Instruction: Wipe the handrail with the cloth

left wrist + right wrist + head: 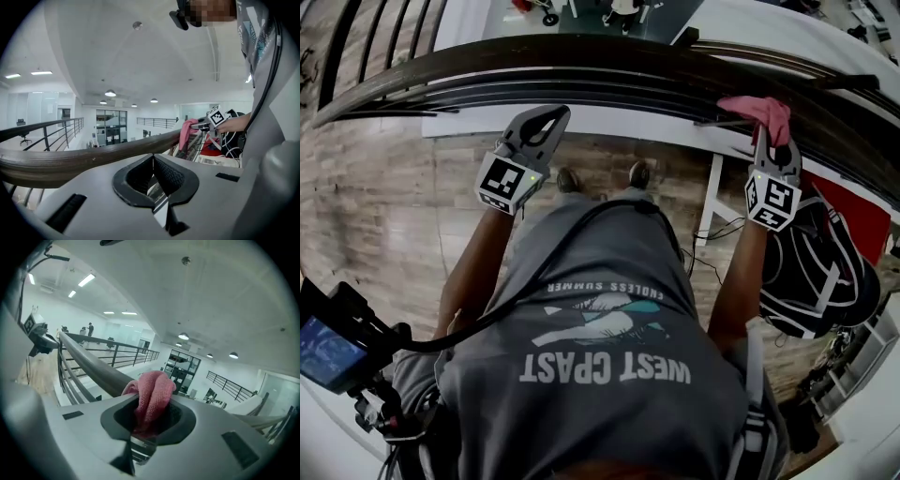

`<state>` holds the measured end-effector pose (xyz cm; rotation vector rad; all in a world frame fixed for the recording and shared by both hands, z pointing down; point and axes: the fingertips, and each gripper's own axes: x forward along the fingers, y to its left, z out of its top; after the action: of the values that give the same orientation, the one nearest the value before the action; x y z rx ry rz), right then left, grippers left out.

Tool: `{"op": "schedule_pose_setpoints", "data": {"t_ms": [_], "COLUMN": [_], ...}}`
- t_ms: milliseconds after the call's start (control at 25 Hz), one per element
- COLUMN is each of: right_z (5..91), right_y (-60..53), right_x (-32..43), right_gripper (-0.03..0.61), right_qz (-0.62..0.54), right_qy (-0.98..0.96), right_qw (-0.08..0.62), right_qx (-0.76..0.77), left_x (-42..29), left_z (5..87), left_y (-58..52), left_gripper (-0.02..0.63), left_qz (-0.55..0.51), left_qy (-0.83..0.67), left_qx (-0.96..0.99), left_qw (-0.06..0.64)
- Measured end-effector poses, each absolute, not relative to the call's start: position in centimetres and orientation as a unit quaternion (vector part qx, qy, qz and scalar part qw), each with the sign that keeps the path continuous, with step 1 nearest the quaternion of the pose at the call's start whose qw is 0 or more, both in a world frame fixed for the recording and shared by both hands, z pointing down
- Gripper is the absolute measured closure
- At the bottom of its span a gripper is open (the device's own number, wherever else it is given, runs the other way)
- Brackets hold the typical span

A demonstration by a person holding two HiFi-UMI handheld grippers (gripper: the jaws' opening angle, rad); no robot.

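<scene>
Right claw: your right gripper (766, 131) is clamped on the pink cloth (757, 109), and the fabric bunches up out of the jaws in a thick fold.
Cloth position: it sits against the top of the dark handrail (581, 70), on the part of the curve to your right.
Left claw: your left gripper (551, 114) has its jaws together with nothing between them. You hold it near the rail's near edge, well apart from the cloth.
Done: as far as the views show, the cloth is gripped and brought onto the rail.
Cannot tell: the rail has the same dull sheen along its whole length, so no mark separates wiped from unwiped.
Left to do: most of the wipe, by my reading. The long sweep of rail running to your left, past the empty gripper, likely needs the cloth drawn along it.
Watch: the fold is loose, so it could drag out of the jaws if you press hard.
</scene>
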<state>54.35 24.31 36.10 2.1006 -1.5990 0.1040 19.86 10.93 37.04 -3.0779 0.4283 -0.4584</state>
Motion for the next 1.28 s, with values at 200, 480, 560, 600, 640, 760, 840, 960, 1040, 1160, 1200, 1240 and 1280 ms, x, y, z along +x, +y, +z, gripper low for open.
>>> {"op": "schedule_pose_setpoints", "data": {"t_ms": [200, 480, 560, 600, 640, 760, 840, 960, 1040, 1160, 1200, 1240, 1280], "right_z": [35.6, 36.8, 38.0, 38.4, 38.5, 38.2, 38.0, 37.7, 37.7, 37.9, 37.9, 37.9, 38.0], "right_y": [21.4, 16.7, 16.2, 16.0, 15.9, 15.9, 15.9, 16.1, 16.3, 16.3, 16.3, 16.3, 16.3], "right_x": [59.3, 62.6, 62.8, 62.8, 62.7, 61.6, 60.7, 59.9, 59.5, 59.0, 58.8, 58.7, 58.5], "right_gripper": [0.514, 0.514, 0.514, 0.514, 0.514, 0.514, 0.512, 0.491, 0.486, 0.486, 0.486, 0.486, 0.486], "right_qz": [0.045, 0.071, 0.094, 0.101, 0.104, 0.099, 0.096, 0.106, 0.112, 0.116, 0.117, 0.116, 0.113], "right_qy": [-0.582, -0.605, -0.614, -0.62, -0.626, -0.645, -0.656, -0.672, -0.68, -0.692, -0.694, -0.695, -0.696], "right_qw": [0.259, 0.304, 0.314, 0.314, 0.313, 0.322, 0.324, 0.31, 0.3, 0.286, 0.282, 0.278, 0.275], "right_qx": [0.77, 0.733, 0.718, 0.712, 0.706, 0.686, 0.675, 0.665, 0.66, 0.653, 0.652, 0.652, 0.654], "left_x": [19.8, 21.0, 21.1, 21.2, 21.3, 21.3, 21.1, 20.8, 20.6, 20.4, 20.4, 20.4, 20.4], "left_z": [36.1, 34.5, 34.3, 34.2, 34.1, 34.2, 34.4, 34.7, 34.9, 35.3, 35.4, 35.5, 35.5], "left_y": [9.2, 7.5, 7.2, 7.1, 7.0, 7.0, 7.0, 7.0, 7.0, 7.1, 7.2, 7.2, 7.3], "left_gripper": [0.607, 0.607, 0.607, 0.607, 0.607, 0.607, 0.607, 0.607, 0.607, 0.607, 0.607, 0.607, 0.607], "left_qz": [-0.132, -0.118, -0.116, -0.114, -0.113, -0.113, -0.114, -0.115, -0.118, -0.122, -0.123, -0.124, -0.125], "left_qy": [0.16, 0.179, 0.184, 0.186, 0.188, 0.192, 0.194, 0.198, 0.201, 0.201, 0.201, 0.2, 0.199], "left_qx": [-0.978, -0.976, -0.976, -0.976, -0.975, -0.975, -0.974, -0.973, -0.972, -0.972, -0.972, -0.972, -0.972], "left_qw": [0.009, 0.019, 0.021, 0.022, 0.022, 0.021, 0.02, 0.017, 0.014, 0.012, 0.011, 0.011, 0.011]}}
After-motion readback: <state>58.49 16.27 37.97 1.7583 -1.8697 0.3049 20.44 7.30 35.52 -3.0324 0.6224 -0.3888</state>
